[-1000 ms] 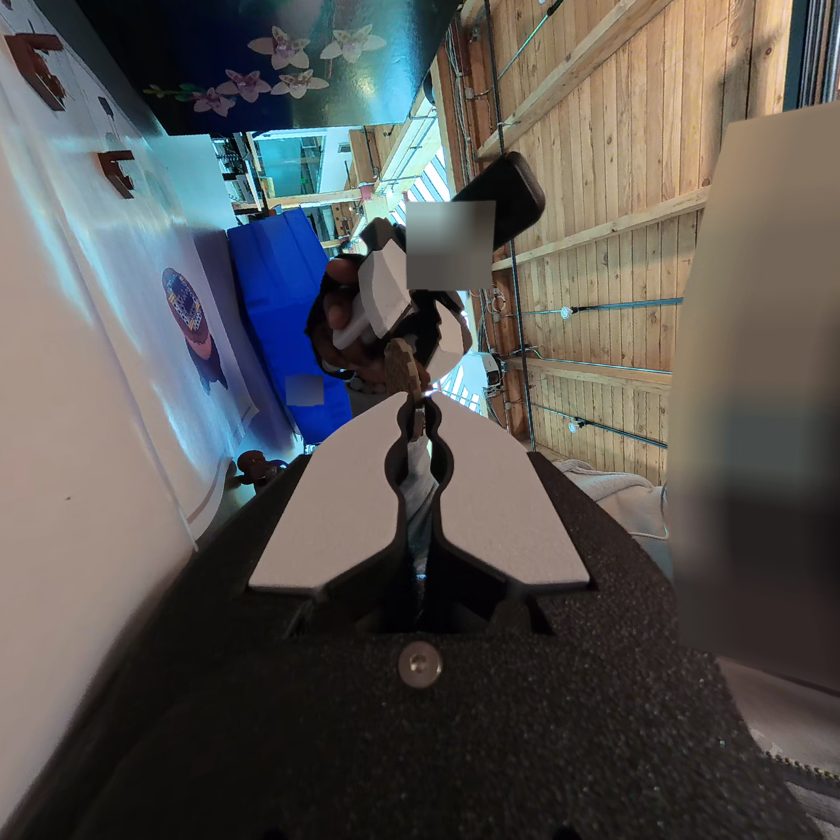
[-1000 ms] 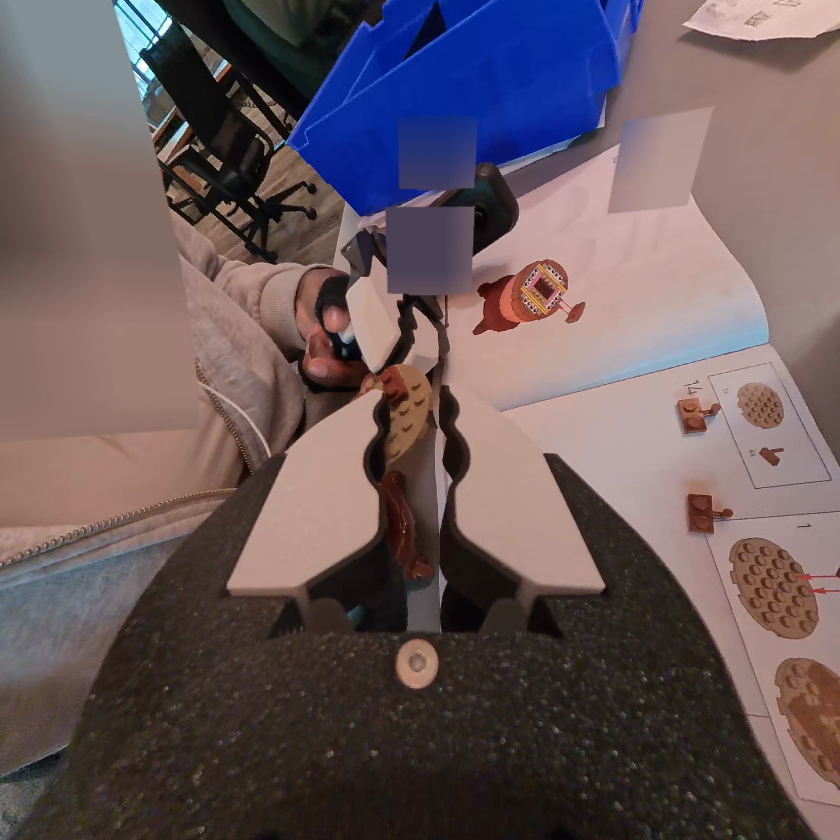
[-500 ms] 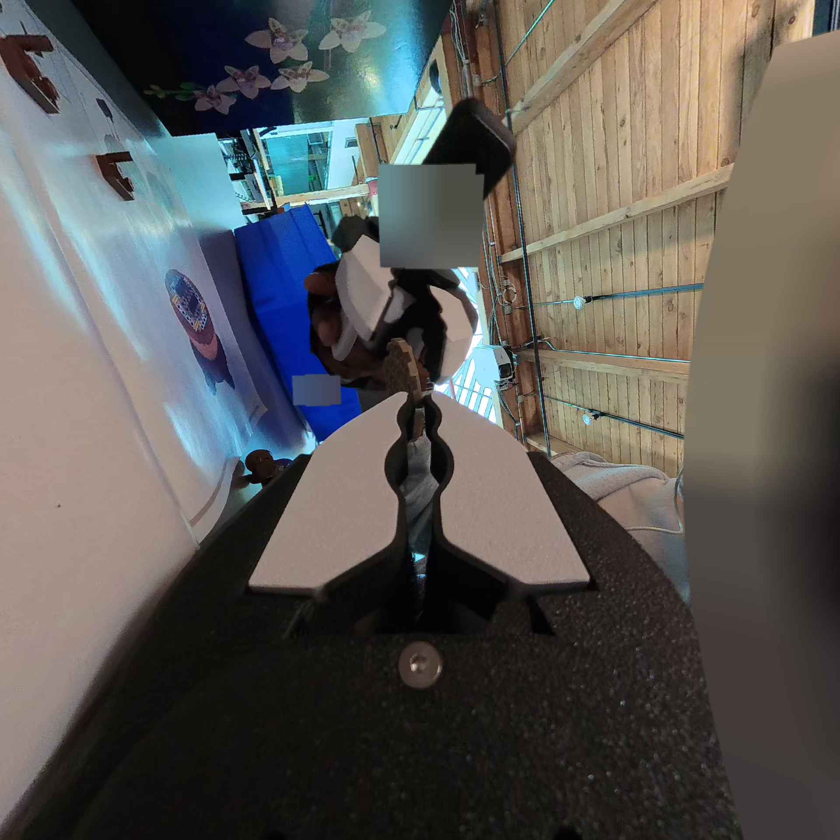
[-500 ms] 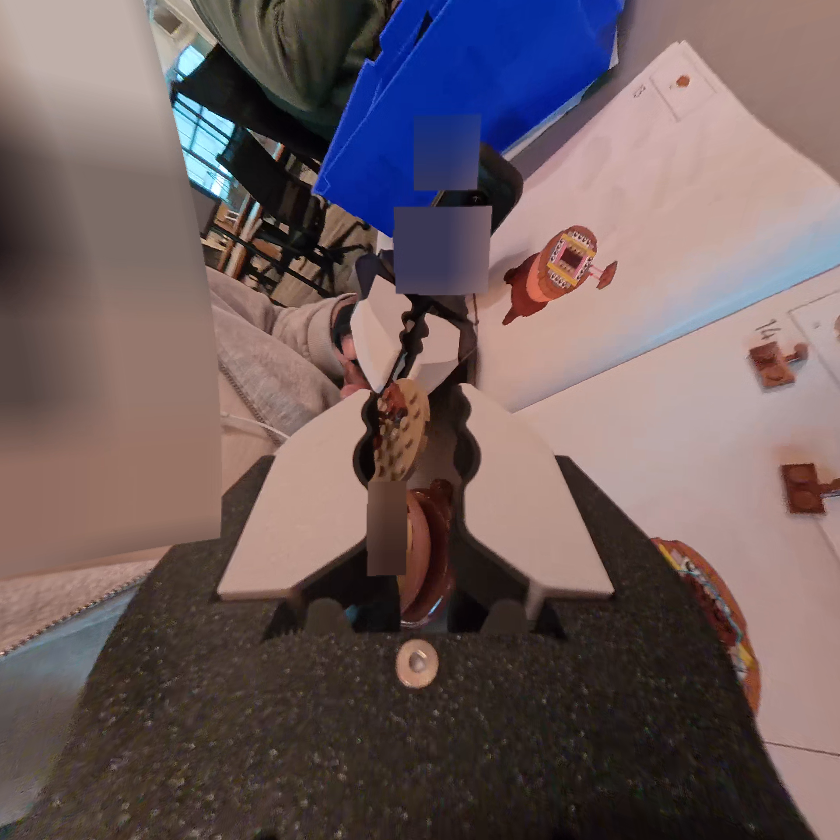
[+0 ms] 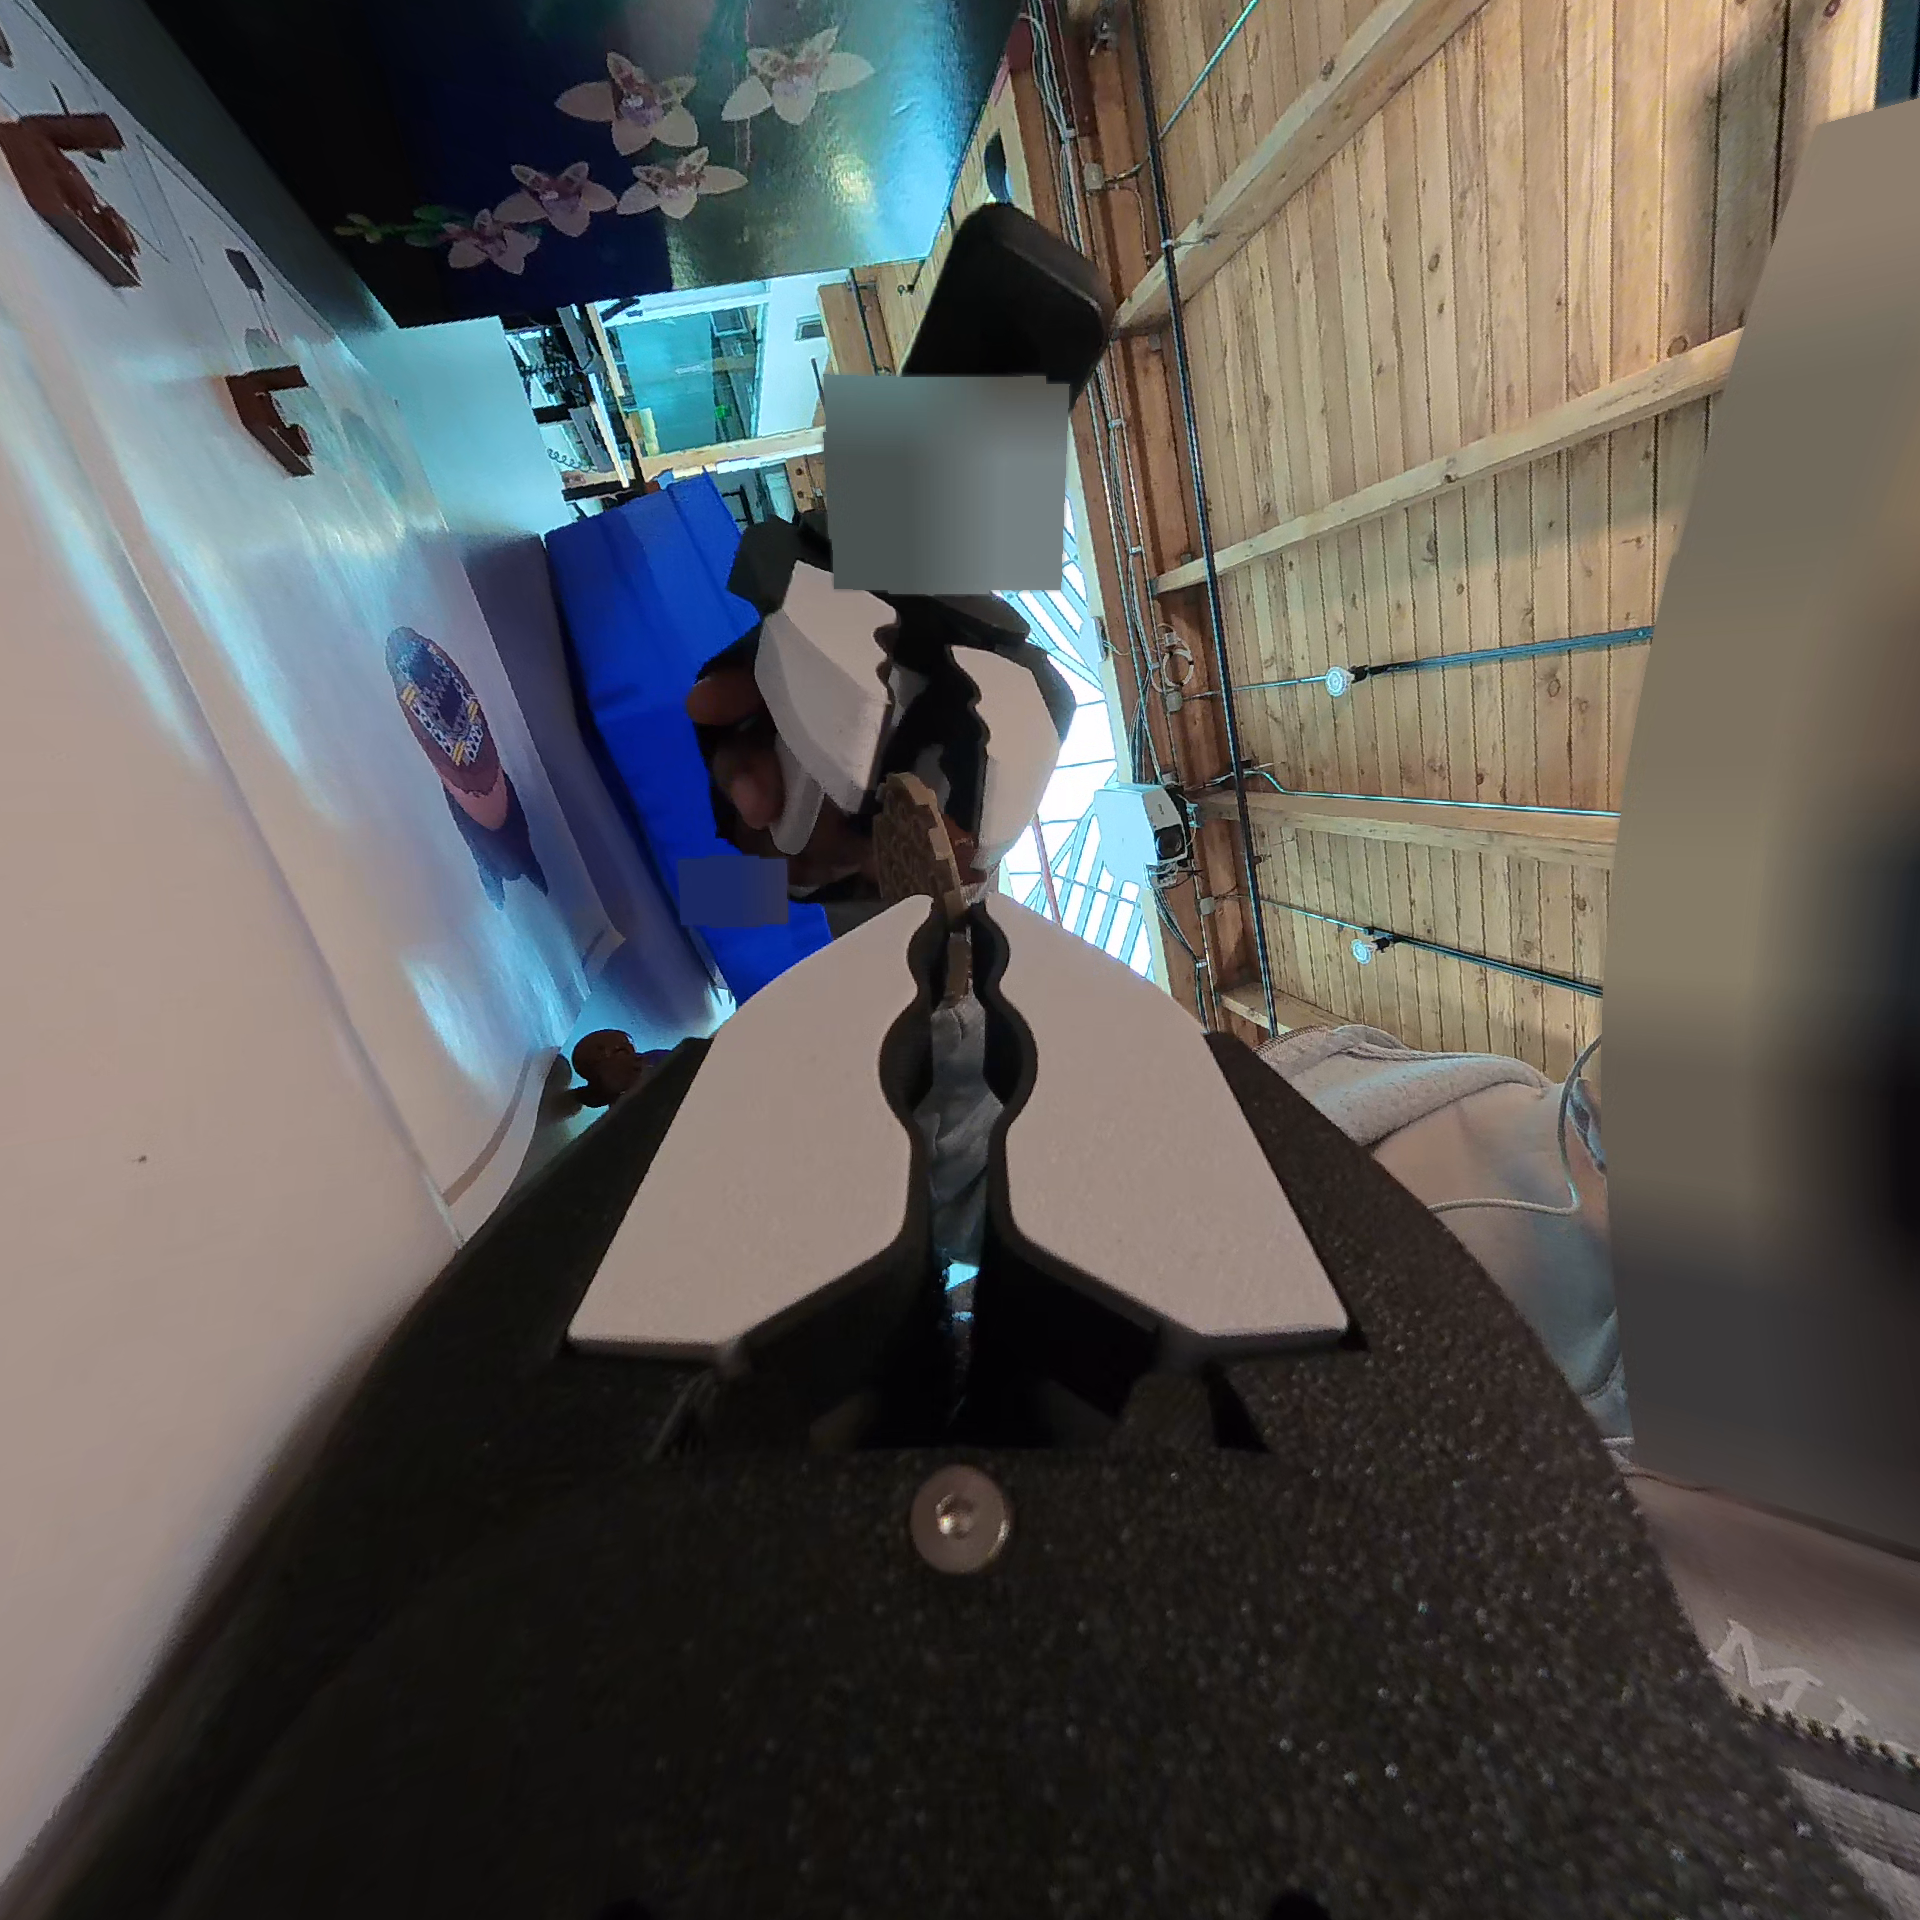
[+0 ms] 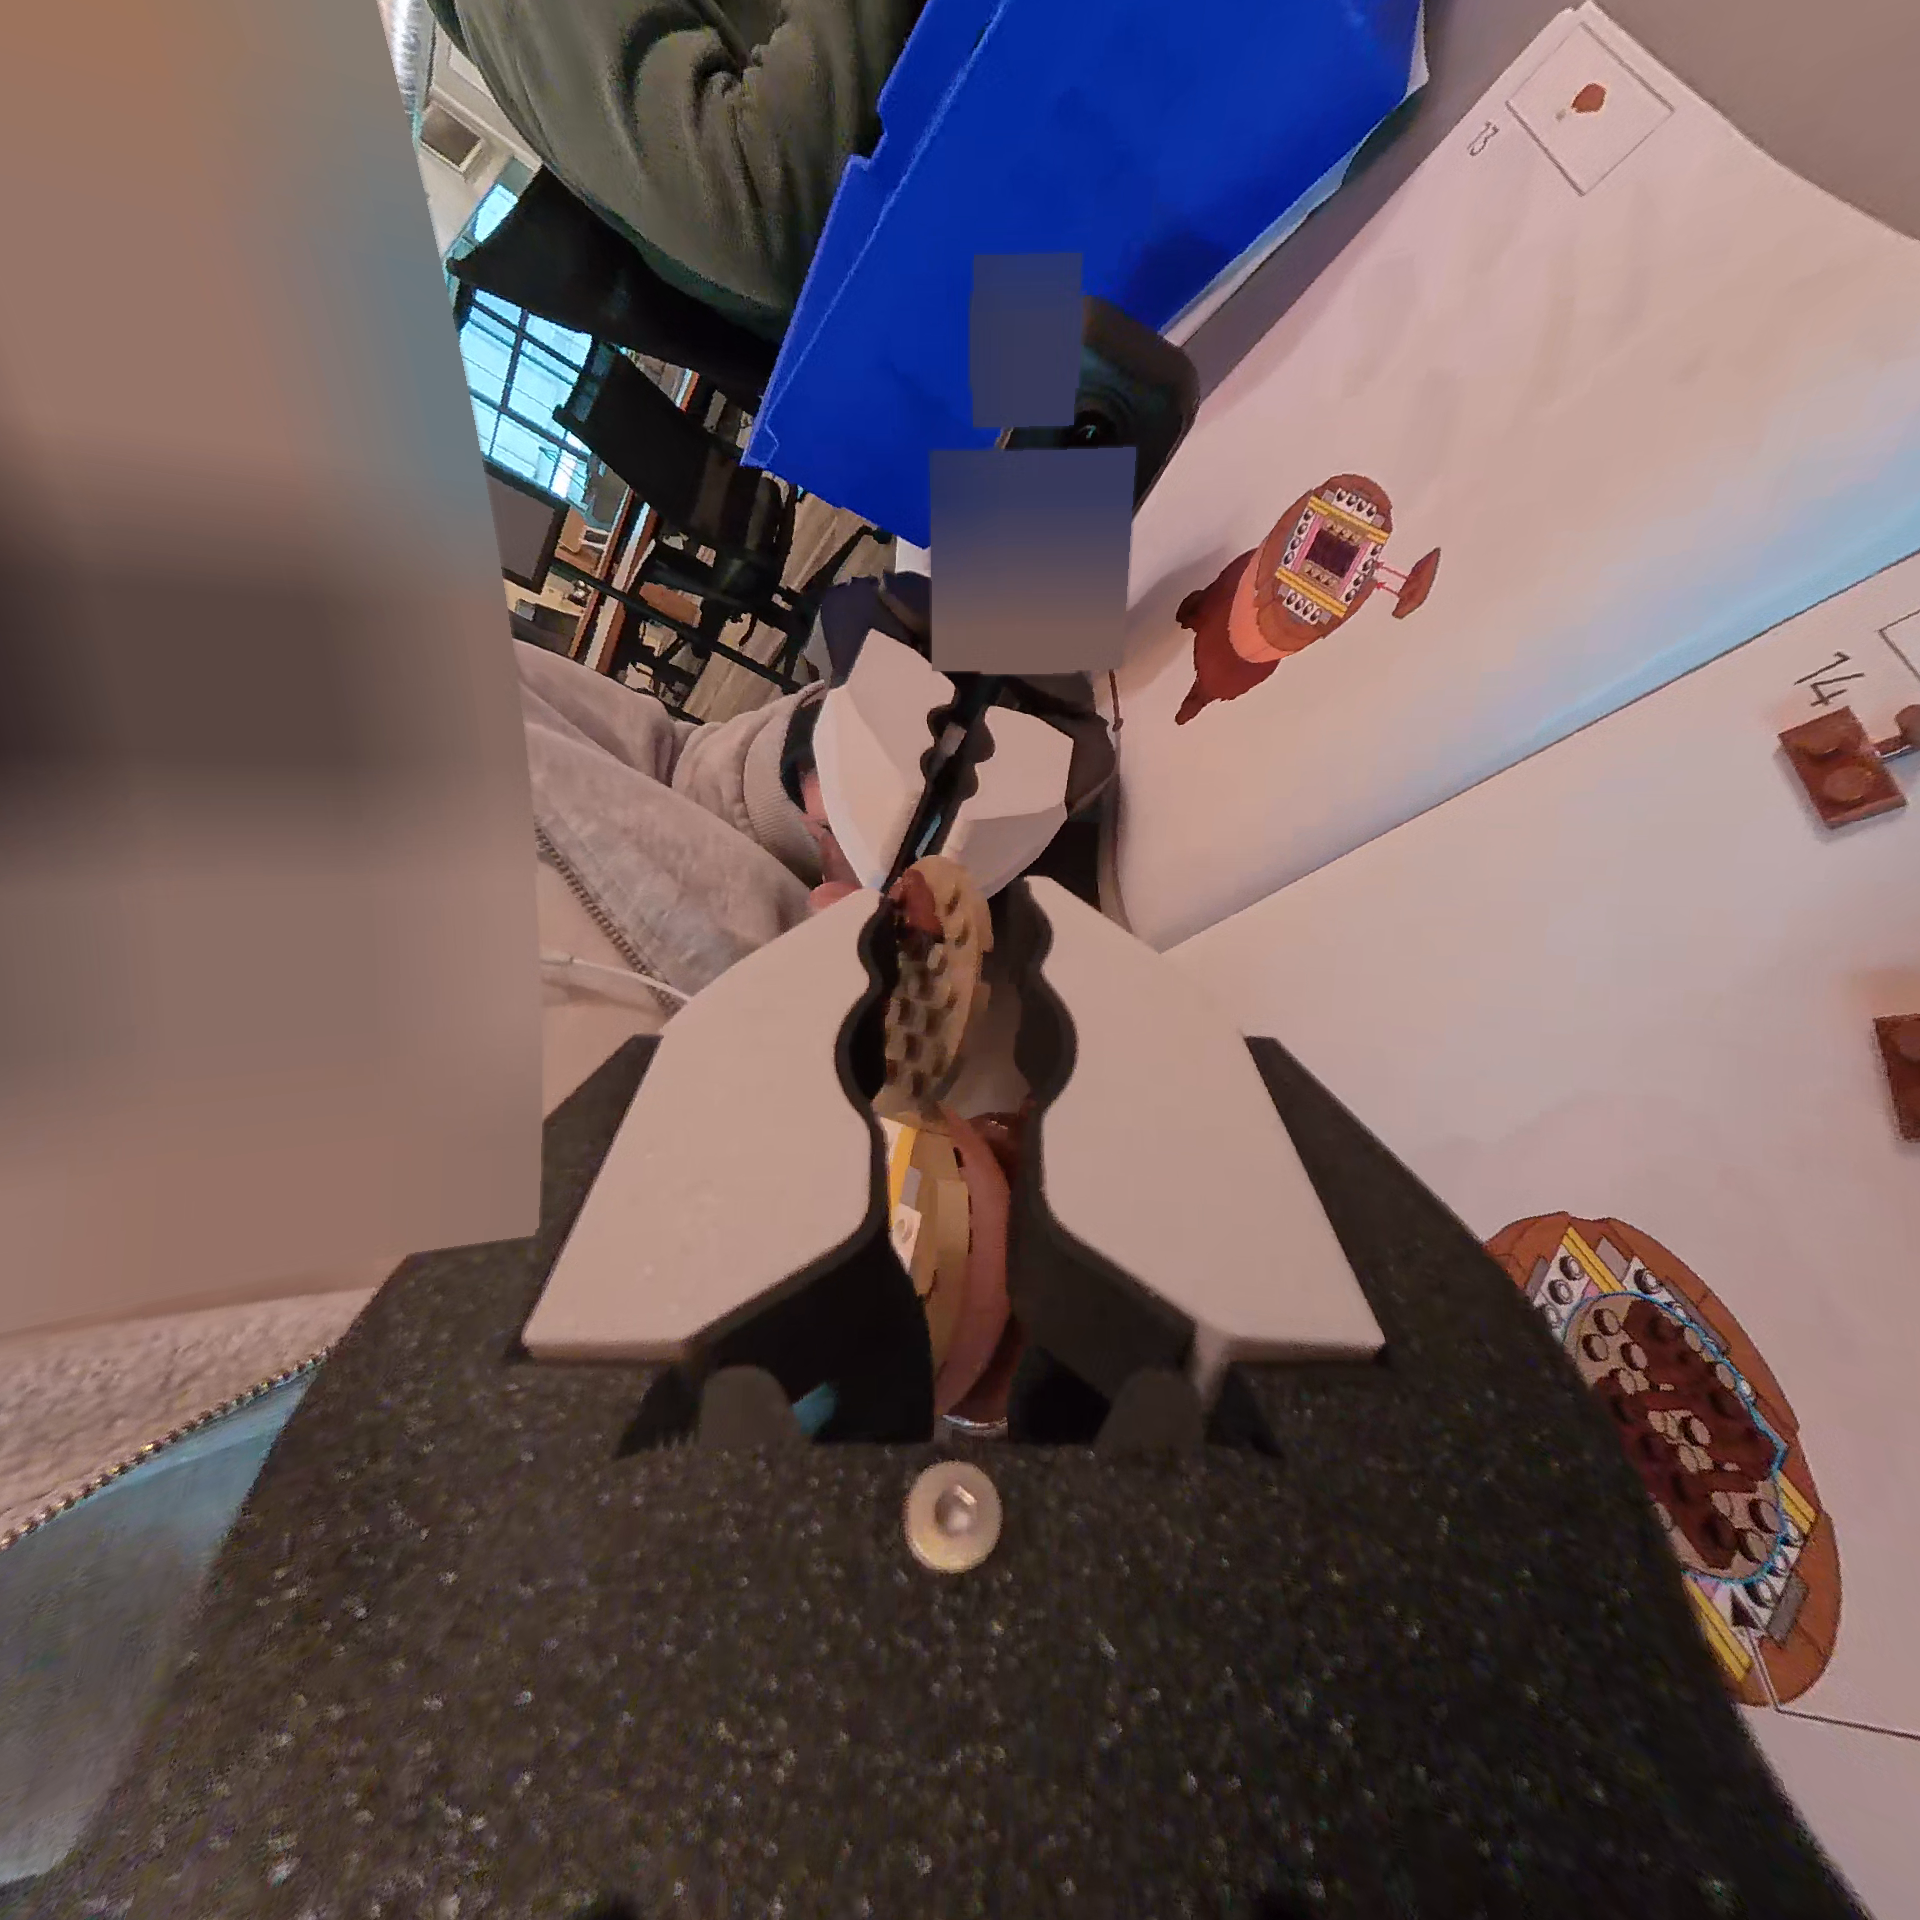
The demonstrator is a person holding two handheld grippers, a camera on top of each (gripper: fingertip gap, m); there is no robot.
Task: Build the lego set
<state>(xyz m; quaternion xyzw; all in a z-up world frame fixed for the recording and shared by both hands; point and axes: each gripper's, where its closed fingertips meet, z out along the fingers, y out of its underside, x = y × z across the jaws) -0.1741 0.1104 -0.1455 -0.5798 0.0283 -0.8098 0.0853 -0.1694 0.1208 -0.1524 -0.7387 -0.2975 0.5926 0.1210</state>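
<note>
My left gripper is shut on the edge of a tan round studded plate and holds it up in the air, edge-on. The plate also shows in the right wrist view, with a small brown piece on its studs near the top. My right gripper faces the left gripper and its fingers stand apart on either side of the plate. In the left wrist view the right gripper straddles the plate. A brown and tan round build shows low between my right fingers.
The open instruction booklet lies on the table, with two small brown plates on it. A blue bin stands behind it. A small brown piece lies by the booklet. A person's grey sleeve is at the left. My left and right fingertips are right by each other.
The left gripper stays shut on the tan plate. The right gripper has tilted and shifted around the plate; its jaws widened half a second ago and now stand a little closer.
</note>
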